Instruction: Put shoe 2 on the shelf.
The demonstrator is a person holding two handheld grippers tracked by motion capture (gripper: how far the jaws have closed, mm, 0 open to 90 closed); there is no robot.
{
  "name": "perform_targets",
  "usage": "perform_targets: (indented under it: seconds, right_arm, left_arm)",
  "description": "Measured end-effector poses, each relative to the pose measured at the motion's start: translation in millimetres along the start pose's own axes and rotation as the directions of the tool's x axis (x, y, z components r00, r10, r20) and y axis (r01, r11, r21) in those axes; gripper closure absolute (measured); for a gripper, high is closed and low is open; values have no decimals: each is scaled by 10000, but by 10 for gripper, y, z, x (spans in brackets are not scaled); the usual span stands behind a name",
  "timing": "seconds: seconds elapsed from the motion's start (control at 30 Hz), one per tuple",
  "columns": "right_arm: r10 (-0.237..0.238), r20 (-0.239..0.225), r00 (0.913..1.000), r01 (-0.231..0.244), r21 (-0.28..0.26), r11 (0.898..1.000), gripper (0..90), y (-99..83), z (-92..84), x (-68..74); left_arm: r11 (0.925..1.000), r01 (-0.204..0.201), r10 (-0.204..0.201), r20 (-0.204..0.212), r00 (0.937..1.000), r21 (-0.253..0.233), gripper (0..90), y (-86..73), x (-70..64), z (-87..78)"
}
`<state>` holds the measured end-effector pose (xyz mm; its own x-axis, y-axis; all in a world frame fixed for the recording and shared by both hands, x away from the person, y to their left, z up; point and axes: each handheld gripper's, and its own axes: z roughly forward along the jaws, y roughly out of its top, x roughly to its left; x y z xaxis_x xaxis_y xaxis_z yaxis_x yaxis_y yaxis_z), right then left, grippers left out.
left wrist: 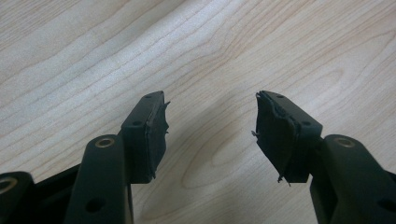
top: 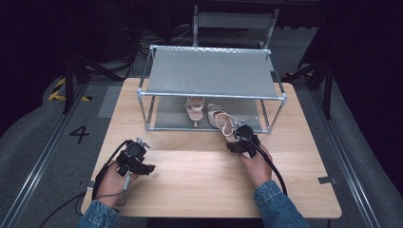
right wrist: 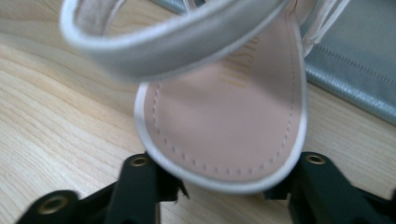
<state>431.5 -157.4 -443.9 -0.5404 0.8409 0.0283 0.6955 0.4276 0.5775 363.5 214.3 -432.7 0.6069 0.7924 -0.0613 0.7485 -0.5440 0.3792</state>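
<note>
Two pale pink strappy heeled sandals are at the lower shelf of a metal shoe rack [top: 142,92]. One sandal [top: 195,110] lies on the shelf's grey mat. The other sandal [top: 219,119] points its toe out over the shelf's front edge toward me. My right gripper [top: 234,134] is at that toe. In the right gripper view the sandal's front sole [right wrist: 224,112] sits between the jaws of my right gripper [right wrist: 224,184], whose pads press its two edges. My left gripper [top: 147,168] rests low over the table's near left, and in its own view my left gripper [left wrist: 210,130] is open over bare wood.
The rack's grey top shelf [top: 211,71] overhangs the sandals, with its front posts [top: 280,111] on either side. The wooden table [top: 199,180] stretches between the rack and my hands. A chair [top: 235,23] stands behind the table, and cables trail from both grippers.
</note>
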Motion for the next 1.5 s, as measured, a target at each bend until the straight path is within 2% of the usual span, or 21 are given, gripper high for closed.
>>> perform_targets:
  seconds: [0.1, 0.2, 0.23, 0.33, 0.57, 0.73, 1.0, 1.17, 1.2, 1.3, 1.43, 1.47, 1.5]
  right_arm:
    - [-10, -56, 10000, 9, -209, 9998, 678, 27, -28, 25]
    - [-98, -89, 9999, 95, -234, 9997, 698, 53, -31, 44]
    - [-106, -95, 9999, 104, -205, 9997, 708, 68, -29, 57]
    - [-59, -97, 9999, 55, -456, 9989, 746, 120, -34, 77]
    - [45, -135, 9999, -53, -615, 9981, 750, 207, -3, 99]
    - [284, -230, 9993, -298, -653, 9974, 751, 286, 52, 108]
    - [605, -143, 9981, -614, -720, 9955, 752, 467, 148, 54]
    - [849, -81, 9964, -852, -675, 9941, 753, 560, 225, 21]
    - [674, -88, 9977, -679, -748, 9949, 753, 575, 248, 10]
    - [390, 35, 9992, -386, -725, 9966, 751, 616, 308, 23]
    - [363, -137, 9992, -371, -627, 9973, 753, 650, 376, 24]
    - [504, -54, 9987, -506, -501, 9975, 753, 662, 388, 28]
    - [362, -226, 9991, -375, -610, 9974, 754, 672, 401, 27]
  left_arm:
    - [10000, -42, 42, -10, 10000, 5, 432, -1, -2, -4]
    - [10000, 81, -81, 10, 10000, 38, 432, -15, -4, 1]
    - [10000, -13, 13, -36, 10000, 54, 432, -20, 10, -2]
    - [9999, 109, -109, -44, 9999, -9, 432, -40, 13, -18]
    - [9999, 149, -149, -87, 9999, 33, 432, -69, 24, -16]
    - [9998, 215, -215, -62, 9997, 1, 432, -48, 30, -22]
    - [9998, -210, 210, -22, 9998, 7, 432, 53, -26, 16]
    - [9998, -208, 209, 26, 9998, -21, 432, 54, -21, 10]
    - [10000, -84, 84, 44, 10000, -24, 432, 48, -17, 11]
    - [9999, -143, 143, 31, 9999, -42, 432, 47, -2, 12]
    - [9999, -163, 163, 27, 9999, 21, 432, 50, -8, 22]
    - [9998, -182, 182, 13, 9998, 32, 432, 51, -8, 21]
    - [9998, -183, 183, 18, 9998, 35, 432, 53, -8, 22]
